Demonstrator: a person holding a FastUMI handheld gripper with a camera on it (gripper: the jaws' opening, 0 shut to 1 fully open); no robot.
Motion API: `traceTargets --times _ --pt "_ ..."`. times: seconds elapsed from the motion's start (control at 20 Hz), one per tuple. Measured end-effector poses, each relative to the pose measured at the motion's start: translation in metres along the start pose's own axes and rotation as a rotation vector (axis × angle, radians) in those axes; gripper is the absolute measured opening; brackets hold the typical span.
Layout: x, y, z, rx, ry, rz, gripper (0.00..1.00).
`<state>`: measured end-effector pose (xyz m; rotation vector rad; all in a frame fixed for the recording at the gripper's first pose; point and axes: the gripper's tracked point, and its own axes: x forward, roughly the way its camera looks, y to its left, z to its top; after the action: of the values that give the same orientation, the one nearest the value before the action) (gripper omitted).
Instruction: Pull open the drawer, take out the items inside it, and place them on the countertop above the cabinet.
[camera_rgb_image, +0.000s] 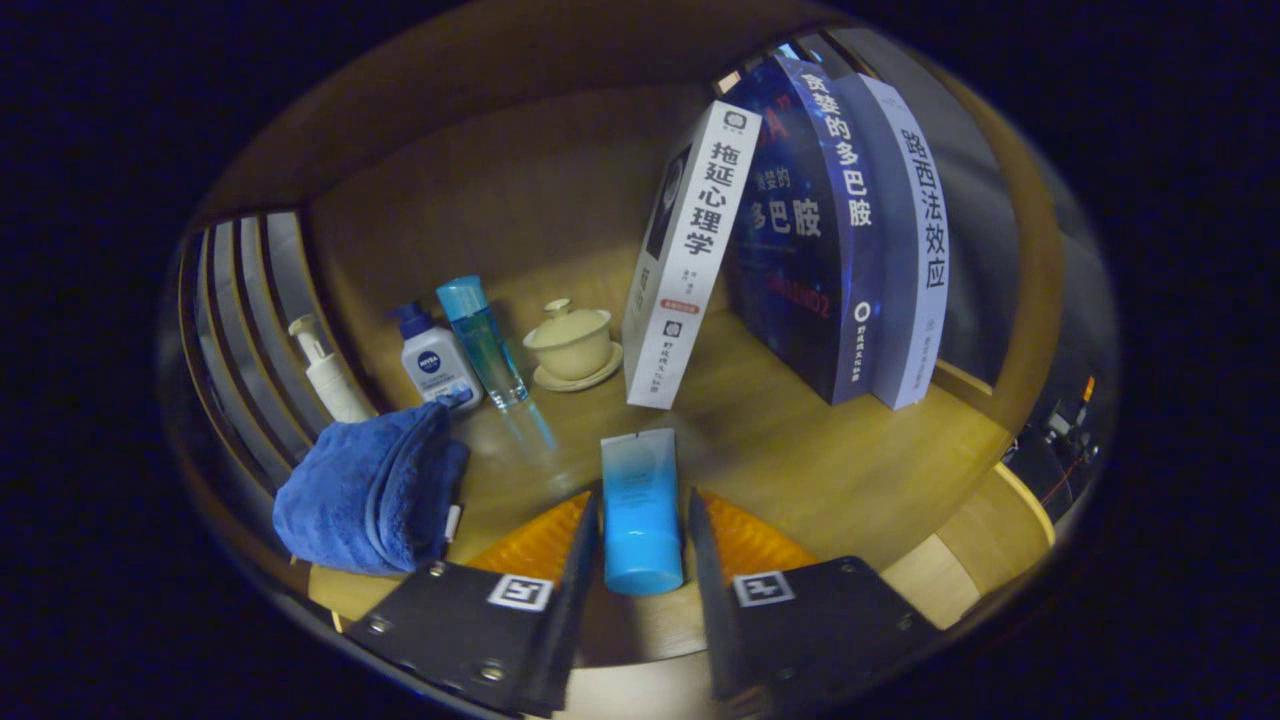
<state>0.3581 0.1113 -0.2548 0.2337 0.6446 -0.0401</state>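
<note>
A: Closest to cam?
B: The gripper (640, 525), fingers either side of a blue plastic tube w/ a pale top end (640, 510), cap end toward cam. Both fingers look pressed vs its sides, so clamped on it, over the wooden countertop (830, 470).
A: Rest, big to small?
B: Beyond the fingers, to the right: three upright books, a dark blue one (800, 230), a grey-white one (915, 250) beside it, a white one (690, 260) leaning on them. Just left of the fingers: a folded blue towel (370, 490). Beyond that, a white pump bottle (325, 375), a white bottle w/ blue cap (435, 355), a clear blue-capped bottle (482, 340). Straight ahead, beyond the tube: a cream lidded cup on a saucer (572, 342).
A: Drawer?
B: Can't tell from here.
</note>
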Motion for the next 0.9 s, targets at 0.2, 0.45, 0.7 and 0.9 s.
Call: traceTargets --times 0.2,0.45,0.7,0.9 --pt "-0.014 -0.006 0.011 -0.035 -0.067 -0.014 1.0" --pt "-0.055 -0.001 0.058 -0.08 -0.254 0.003 1.0" --pt "-0.122 -0.012 0.084 -0.119 -0.382 -0.092 0.99" --pt "-0.182 -0.037 0.074 -0.091 -0.444 -0.183 0.99"
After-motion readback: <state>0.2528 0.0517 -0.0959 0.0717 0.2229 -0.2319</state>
